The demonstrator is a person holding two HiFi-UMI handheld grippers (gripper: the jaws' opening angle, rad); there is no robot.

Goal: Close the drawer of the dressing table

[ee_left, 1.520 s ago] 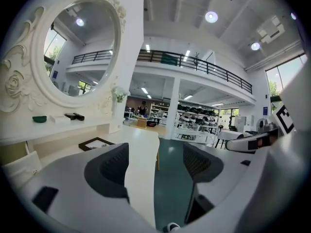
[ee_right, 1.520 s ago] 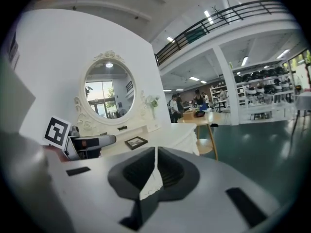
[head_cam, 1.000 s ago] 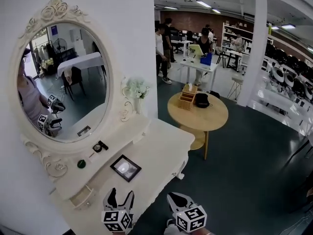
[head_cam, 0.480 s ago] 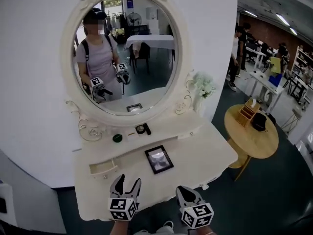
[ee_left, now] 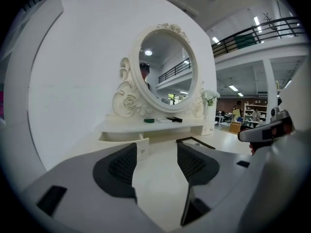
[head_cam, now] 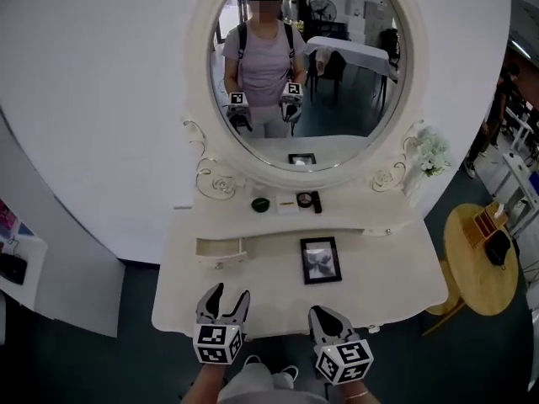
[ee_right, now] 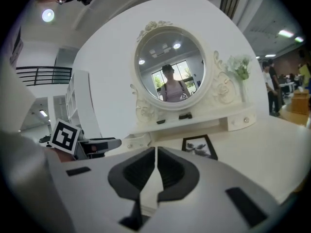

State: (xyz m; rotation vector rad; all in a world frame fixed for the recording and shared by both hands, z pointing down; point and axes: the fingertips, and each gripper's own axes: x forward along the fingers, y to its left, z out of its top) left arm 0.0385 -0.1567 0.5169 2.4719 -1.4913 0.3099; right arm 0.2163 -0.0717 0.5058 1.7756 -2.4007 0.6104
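Drawer (head_cam: 221, 250) ajar (R tongs (head_cam: 318, 313) closed).

Dressing table (head_cam: 379, 280): smooth cream paint, faint sheen. Mirror (head_cam: 354, 99): glossy glass.

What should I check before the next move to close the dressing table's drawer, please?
1. Drawer shut: not ok, it stands pulled out.
2. Left tongs free: ok, apart, have just been closing, nothing between them.
3. Right tongs free: ok, shut on nothing.
4. Way to the drawer front clear: ok, the picture frame lies to its right.
5. Contact with the drawer: not ok, both tongs hang at the tabletop's near edge.
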